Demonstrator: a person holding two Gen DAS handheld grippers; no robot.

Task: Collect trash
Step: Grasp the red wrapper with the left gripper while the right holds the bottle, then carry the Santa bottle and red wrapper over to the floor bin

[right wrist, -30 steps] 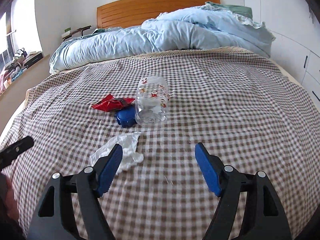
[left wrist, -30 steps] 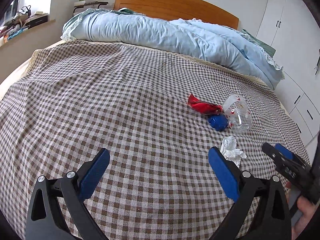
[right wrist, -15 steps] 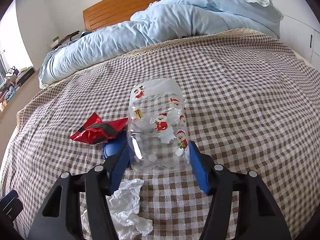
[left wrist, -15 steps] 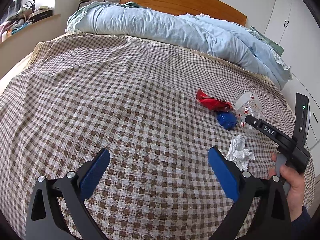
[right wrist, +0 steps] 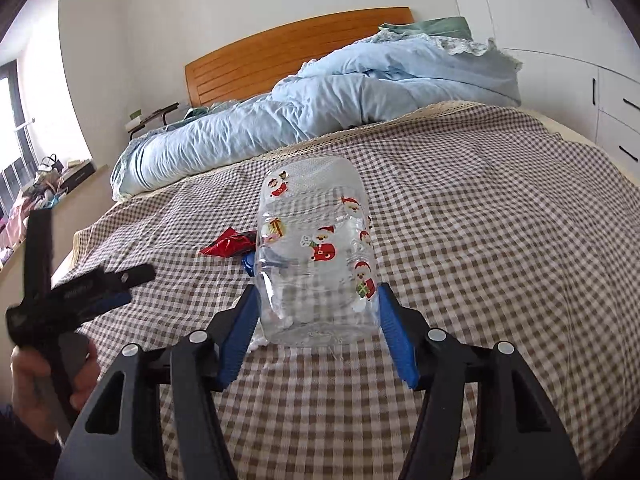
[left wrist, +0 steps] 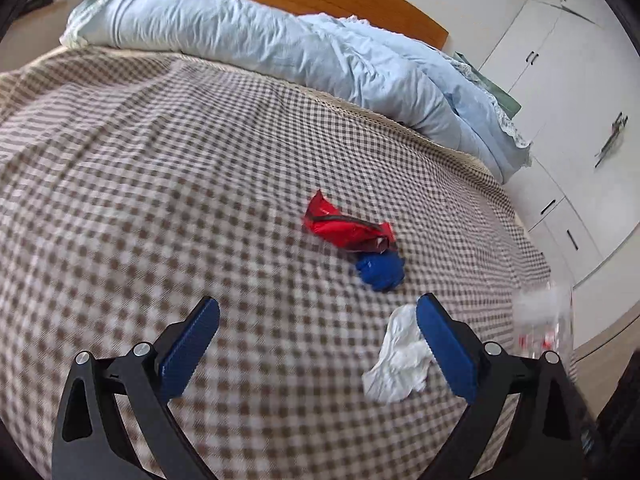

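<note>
The right gripper (right wrist: 316, 320) has its fingers clamped on the clear jar (right wrist: 316, 256), lifted off the bed (right wrist: 500, 240). The left gripper (left wrist: 318, 340) (fingers wide, empty) nears the white tissue (left wrist: 400, 356); next, probably, centre over it and close.

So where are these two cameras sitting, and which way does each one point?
Left wrist: rides the left tool, looking down over the checked bedspread at a red wrapper, blue wad and white tissue; its two open blue fingers show.
Right wrist: rides the right tool, facing the headboard; its fingers clamp a clear Santa jar, and a hand shows.
Shared: wrapper, jar, bedspread, blue duvet.
</note>
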